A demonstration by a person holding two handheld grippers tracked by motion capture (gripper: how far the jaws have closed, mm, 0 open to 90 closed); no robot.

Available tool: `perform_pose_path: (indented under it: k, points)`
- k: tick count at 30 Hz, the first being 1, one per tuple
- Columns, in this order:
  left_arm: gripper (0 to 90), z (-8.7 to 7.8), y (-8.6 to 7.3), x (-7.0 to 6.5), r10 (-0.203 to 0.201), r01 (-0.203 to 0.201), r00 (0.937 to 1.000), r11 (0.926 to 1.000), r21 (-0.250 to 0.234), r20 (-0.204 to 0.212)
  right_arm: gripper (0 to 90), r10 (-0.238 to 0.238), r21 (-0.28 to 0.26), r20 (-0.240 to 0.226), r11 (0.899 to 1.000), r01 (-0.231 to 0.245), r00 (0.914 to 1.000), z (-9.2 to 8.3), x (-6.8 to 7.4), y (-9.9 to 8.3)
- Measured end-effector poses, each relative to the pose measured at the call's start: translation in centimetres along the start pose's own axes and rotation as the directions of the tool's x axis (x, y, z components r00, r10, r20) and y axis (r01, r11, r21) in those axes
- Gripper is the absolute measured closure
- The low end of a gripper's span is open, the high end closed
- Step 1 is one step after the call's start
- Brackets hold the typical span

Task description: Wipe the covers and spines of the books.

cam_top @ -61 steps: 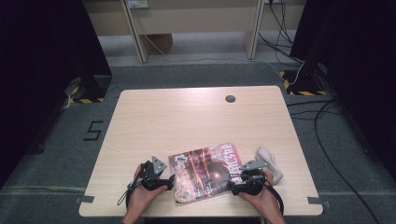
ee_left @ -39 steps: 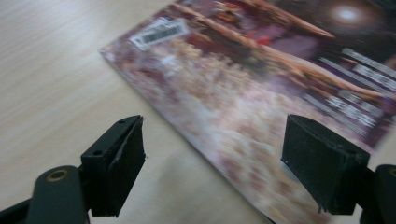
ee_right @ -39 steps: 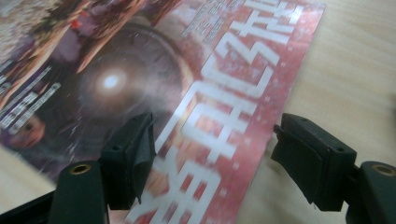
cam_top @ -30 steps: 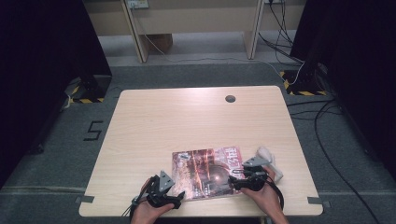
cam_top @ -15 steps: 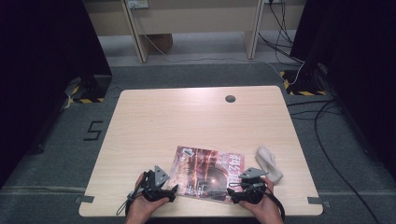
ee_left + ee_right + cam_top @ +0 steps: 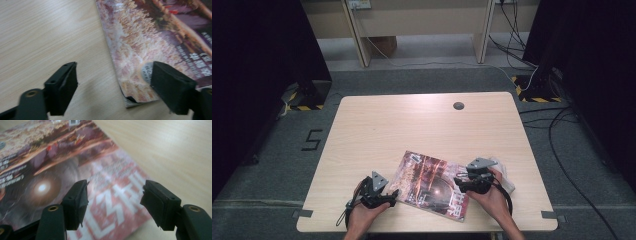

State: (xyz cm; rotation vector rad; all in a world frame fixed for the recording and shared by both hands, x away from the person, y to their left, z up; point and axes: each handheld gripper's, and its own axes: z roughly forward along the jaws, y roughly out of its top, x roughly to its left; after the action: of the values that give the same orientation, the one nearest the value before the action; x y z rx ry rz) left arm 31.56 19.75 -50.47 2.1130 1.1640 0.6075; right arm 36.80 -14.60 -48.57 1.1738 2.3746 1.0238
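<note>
Now my left hand-held gripper [image 6: 113, 82] straddles the magazine's [image 6: 432, 182] seven-o'clock corner, jaws just narrowing, ungripped; right hand-held gripper [image 6: 113, 200] likewise open above its cover.

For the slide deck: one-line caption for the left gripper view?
Left gripper, jaws open, straddles the near corner of a magazine lying on the wooden table.

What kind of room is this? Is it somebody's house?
Probably not a house: it looks like a lab or recording room. A plain light wooden table stands alone on grey carpet, black cables trail across the floor, and yellow-and-black hazard tape marks it.
</note>
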Motion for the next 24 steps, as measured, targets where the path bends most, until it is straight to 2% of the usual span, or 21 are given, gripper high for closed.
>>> perform_pose_path:
  k: [1,5,8,9,10,12,18,19,20,21,24]
  points:
    - [22.6,0.0,0.0,0.0,0.000,0.000,1.0000,1.0000,0.000,0.000,37.3,0.000,0.000,0.000,1.000,0.000,1.0000,0.0,0.0,0.0]
    - [22.3,-0.6,-0.2,-1.6,0.012,-0.011,0.9988,0.9999,-0.002,0.047,37.8,0.012,0.009,-0.004,1.000,-0.012,0.9999,1.4,-0.4,1.4]
    - [21.9,-0.8,-0.4,-2.8,0.019,-0.019,0.9953,0.9998,0.001,0.095,37.9,0.015,0.022,-0.012,1.000,-0.015,0.9998,2.3,-0.7,1.8]
    - [21.7,-0.8,-0.4,-2.8,0.019,-0.019,0.9953,0.9998,0.001,0.095,37.8,0.024,0.028,-0.018,0.999,-0.024,0.9995,2.6,-0.7,1.9]
    - [21.3,-0.8,-0.4,-3.6,0.032,-0.032,0.9936,0.9995,-0.002,0.108,37.9,0.018,0.030,-0.020,0.999,-0.017,0.9996,2.9,-0.8,2.0]
    - [21.4,-0.8,-0.3,-4.2,0.036,-0.036,0.9914,0.9993,-0.002,0.126,37.8,0.028,0.032,-0.023,0.999,-0.027,0.9993,3.4,-1.0,2.3]
    - [21.4,-0.2,-0.4,-5.1,0.068,-0.069,0.9904,0.9976,0.007,0.120,38.6,0.034,0.042,-0.047,0.999,-0.032,0.9983,4.9,-1.3,3.1]
    - [21.5,-0.2,-0.4,-5.1,0.068,-0.069,0.9904,0.9976,0.007,0.120,38.6,0.034,0.042,-0.047,0.999,-0.032,0.9983,4.9,-1.3,3.1]
    - [21.7,-0.1,-0.3,-5.1,0.061,-0.062,0.9911,0.9981,0.005,0.118,39.7,0.028,0.050,-0.072,0.998,-0.025,0.9970,5.4,-1.2,3.2]
    - [22.1,0.0,-0.3,-5.1,0.060,-0.061,0.9915,0.9981,0.004,0.115,39.4,0.027,0.054,-0.077,0.998,-0.023,0.9967,5.5,-1.1,3.3]
    - [21.3,0.2,-0.2,-5.0,0.077,-0.078,0.9907,0.9969,0.006,0.113,40.1,0.005,0.062,-0.065,0.998,-0.001,0.9978,5.7,-0.9,3.3]
